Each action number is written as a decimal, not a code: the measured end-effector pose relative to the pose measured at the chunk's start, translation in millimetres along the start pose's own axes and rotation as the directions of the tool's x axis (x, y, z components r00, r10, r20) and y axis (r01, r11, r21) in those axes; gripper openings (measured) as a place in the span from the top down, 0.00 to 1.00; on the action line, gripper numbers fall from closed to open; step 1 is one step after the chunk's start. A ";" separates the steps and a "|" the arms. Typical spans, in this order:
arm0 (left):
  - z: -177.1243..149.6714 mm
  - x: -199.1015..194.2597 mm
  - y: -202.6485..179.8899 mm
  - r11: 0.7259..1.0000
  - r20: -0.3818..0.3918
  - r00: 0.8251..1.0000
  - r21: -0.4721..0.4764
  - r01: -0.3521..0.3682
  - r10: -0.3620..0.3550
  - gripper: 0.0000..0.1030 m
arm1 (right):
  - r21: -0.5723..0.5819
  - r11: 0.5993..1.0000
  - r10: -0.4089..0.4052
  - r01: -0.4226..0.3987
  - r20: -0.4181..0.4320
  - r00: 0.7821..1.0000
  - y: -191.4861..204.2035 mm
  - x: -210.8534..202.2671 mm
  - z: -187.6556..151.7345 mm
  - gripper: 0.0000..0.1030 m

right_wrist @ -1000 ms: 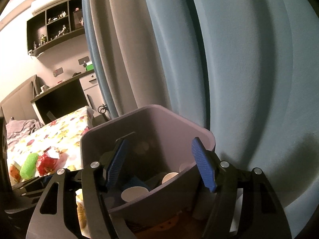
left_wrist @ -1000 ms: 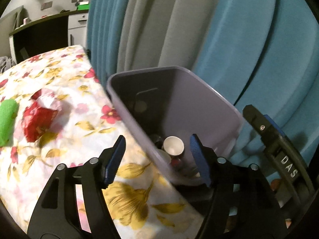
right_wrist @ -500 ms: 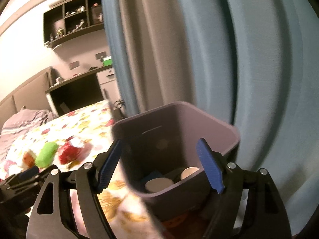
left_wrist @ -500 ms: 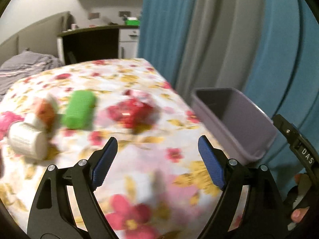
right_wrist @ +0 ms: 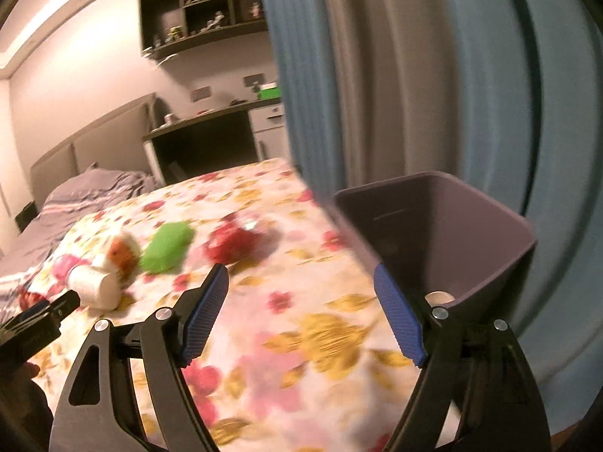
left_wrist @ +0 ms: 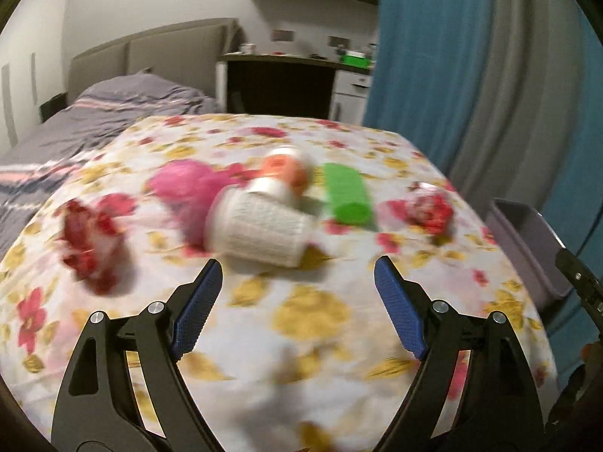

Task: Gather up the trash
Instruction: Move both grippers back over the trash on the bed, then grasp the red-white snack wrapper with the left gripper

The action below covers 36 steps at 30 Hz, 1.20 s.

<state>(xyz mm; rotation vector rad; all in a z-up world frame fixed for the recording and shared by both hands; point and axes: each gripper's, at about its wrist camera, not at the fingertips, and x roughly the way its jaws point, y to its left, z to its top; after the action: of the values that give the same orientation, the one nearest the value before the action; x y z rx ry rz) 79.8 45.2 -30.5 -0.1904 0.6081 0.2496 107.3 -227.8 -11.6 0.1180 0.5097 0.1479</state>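
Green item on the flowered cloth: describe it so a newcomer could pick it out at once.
Start at the table with the flowered cloth, whose right edge meets the purple bin. In the row of litter across it, the green item lies between a white paper cup and a crumpled red wrapper. It alone is plain bright green and oblong.

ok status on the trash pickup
Both hand-held grippers open, empty. White paper cup lies ahead on floral tablecloth. Purple plastic bin alongside. Nothing blocking.

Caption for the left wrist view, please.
Open, empty left gripper faces trash on the floral tablecloth: white cup, green wrapper, red wrappers; purple bin at right.
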 end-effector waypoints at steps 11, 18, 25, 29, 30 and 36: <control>4.7 -9.9 126.7 0.962 0.007 0.970 -0.131 -0.239 0.242 0.21 | -0.087 0.991 0.101 -0.105 -0.047 0.994 72.9 5.6 -13.1 0.25; 15.0 11.0 159.2 0.956 -0.047 0.971 -0.170 -0.238 0.233 0.21 | -0.145 0.978 0.145 -0.153 -0.065 0.987 111.4 8.0 -16.5 0.25; 14.8 29.8 170.1 0.955 -0.089 0.974 -0.197 -0.221 0.207 0.21 | -0.202 0.957 0.195 -0.208 -0.085 0.977 153.2 13.1 -17.0 0.25; 12.9 38.3 180.5 0.951 -0.118 0.976 -0.228 -0.207 0.184 0.35 | -0.258 0.935 0.229 -0.244 -0.086 0.970 182.2 15.3 -14.8 0.25; 12.4 40.4 182.4 0.950 -0.125 0.976 -0.233 -0.206 0.181 0.38 | -0.272 0.929 0.237 -0.252 -0.087 0.968 190.5 16.6 -14.1 0.25; 12.5 44.0 192.2 0.952 -0.118 0.983 -0.259 -0.165 0.139 0.57 | -0.362 0.876 0.299 -0.318 -0.108 0.948 243.8 29.9 -13.0 0.25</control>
<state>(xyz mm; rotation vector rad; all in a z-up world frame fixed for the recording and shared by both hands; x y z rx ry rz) 66.3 239.1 -65.9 -0.4195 0.6871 0.4751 99.5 17.8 -0.8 -0.1828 0.5000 0.5612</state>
